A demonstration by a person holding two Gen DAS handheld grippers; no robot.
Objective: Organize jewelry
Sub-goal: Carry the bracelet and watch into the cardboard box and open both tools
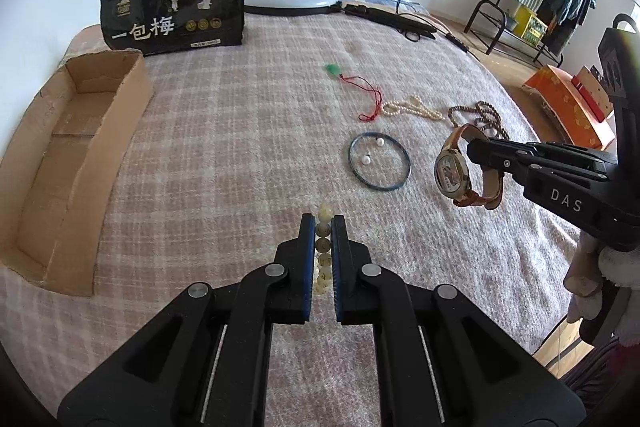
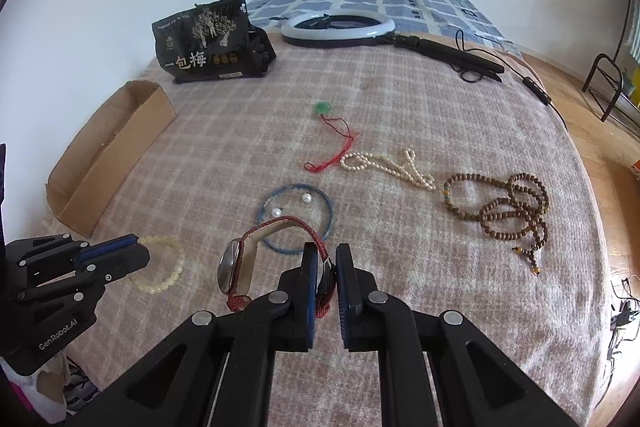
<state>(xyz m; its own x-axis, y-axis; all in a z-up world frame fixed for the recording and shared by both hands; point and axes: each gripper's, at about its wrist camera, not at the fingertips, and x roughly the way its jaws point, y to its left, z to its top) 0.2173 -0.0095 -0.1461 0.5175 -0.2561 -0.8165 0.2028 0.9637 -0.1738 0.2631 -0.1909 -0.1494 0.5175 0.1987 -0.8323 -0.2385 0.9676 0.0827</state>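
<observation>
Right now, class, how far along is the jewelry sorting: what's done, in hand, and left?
Done: nothing; the box looks empty. In hand: the left gripper holds the pale bracelet, the right gripper the watch. Left on the bed: bangle with two pearls, pendant, pearl strand, wooden beads.

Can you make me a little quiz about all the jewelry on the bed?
1. True or false: the watch lies flat on the blanket.
2. What does the left gripper hold? A) pearl necklace B) pale bead bracelet C) green pendant
3. How many loose pearls sit inside the blue bangle?

Key: 1. False, the right gripper holds it up by its strap. 2. B, the pale bead bracelet. 3. Two.
</observation>
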